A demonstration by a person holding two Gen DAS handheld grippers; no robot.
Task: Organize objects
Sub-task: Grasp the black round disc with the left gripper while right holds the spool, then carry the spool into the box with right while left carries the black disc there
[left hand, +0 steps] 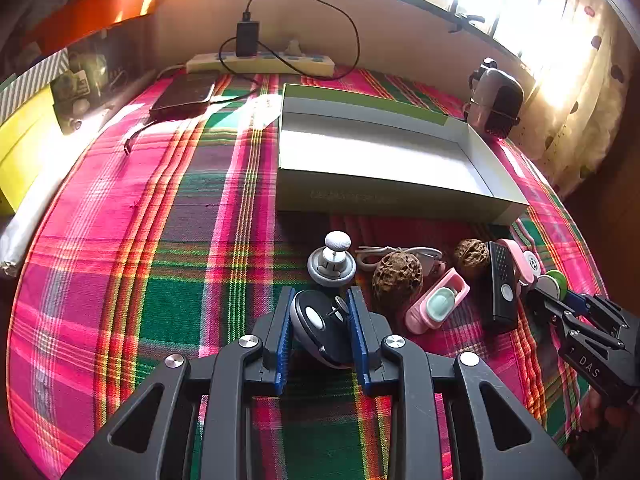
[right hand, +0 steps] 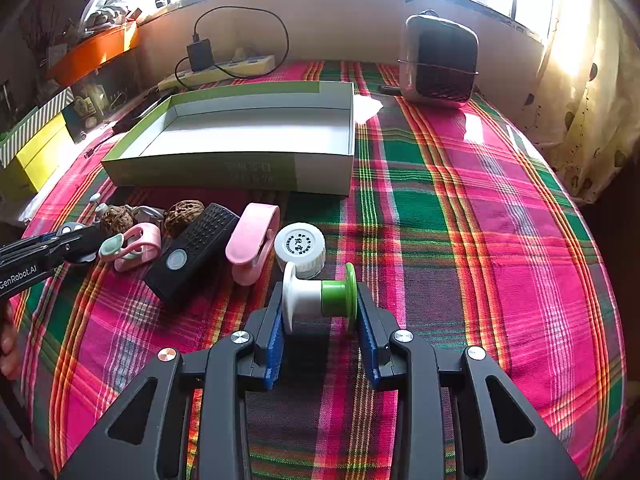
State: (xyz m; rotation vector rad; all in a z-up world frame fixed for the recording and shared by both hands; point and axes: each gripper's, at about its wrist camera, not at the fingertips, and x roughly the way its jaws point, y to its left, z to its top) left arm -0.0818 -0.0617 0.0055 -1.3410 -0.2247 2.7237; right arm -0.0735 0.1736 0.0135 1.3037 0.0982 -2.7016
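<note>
1. Gripping a rounded black-and-grey gadget between its blue-padded fingers, the left gripper sat low over a plaid tablecloth, with the gadget's white button facing up.
2. Just beyond its fingertips, at 12 o'clock, a grey disc with a white knob stood on the cloth.
3. A wrinkled walnut lay at 1 o'clock from the left gripper, touching a pink holder with a mint insert.
4. Farther toward 2 o'clock, a second walnut rested beside a black perforated device.
5. The right gripper closed its pads on a white-and-green spool, one flange against each finger, the spool lying crosswise.
6. A white ribbed cap sat just past the spool at 12 o'clock, with a pink clip at 11 o'clock.
7. An open grey box with a green edge lay farther back at 11 o'clock, apart from the row of items.
8. A dark speaker-like unit stood at 1 o'clock near the window wall.
</note>
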